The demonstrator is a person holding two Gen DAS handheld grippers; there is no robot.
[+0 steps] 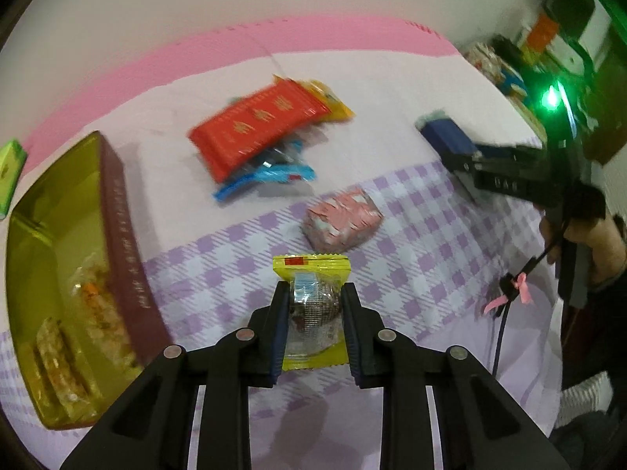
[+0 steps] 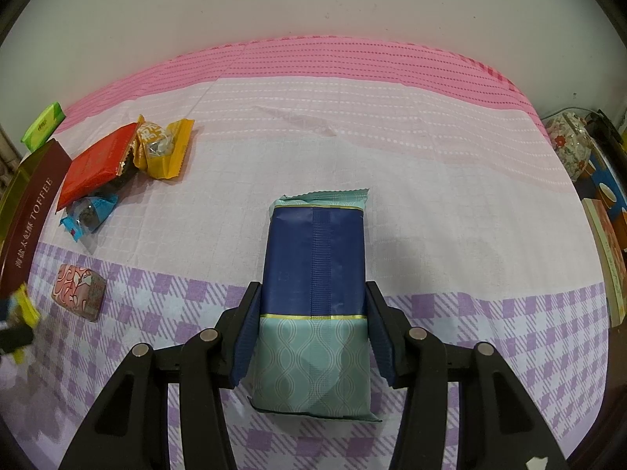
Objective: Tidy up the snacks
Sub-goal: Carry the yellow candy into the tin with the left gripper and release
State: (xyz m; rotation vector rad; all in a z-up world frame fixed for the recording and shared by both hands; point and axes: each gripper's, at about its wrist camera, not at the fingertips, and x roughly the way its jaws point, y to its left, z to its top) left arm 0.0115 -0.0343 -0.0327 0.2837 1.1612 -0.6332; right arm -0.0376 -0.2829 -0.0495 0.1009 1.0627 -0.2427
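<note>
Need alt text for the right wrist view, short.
The right tool grips a navy-and-mint snack packet above a pink and purple-checked tablecloth. At far left lie a red packet, other loose snacks and a brown toffee tin.

Right gripper point(image 2: 313, 313) fingers point(image 2: 247, 337) clamping navy-and-teal snack pack point(image 2: 315, 274), red packet point(image 2: 98, 164) far left

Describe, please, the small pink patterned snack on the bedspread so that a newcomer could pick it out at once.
Start at the long maroon toffee tin along the left edge of the bedspread. Just right of it, on the purple-checked band, lies a small pink packet alone. Unlike the red packet piled with others farther back, it is blocky, with a white swirl pattern.
</note>
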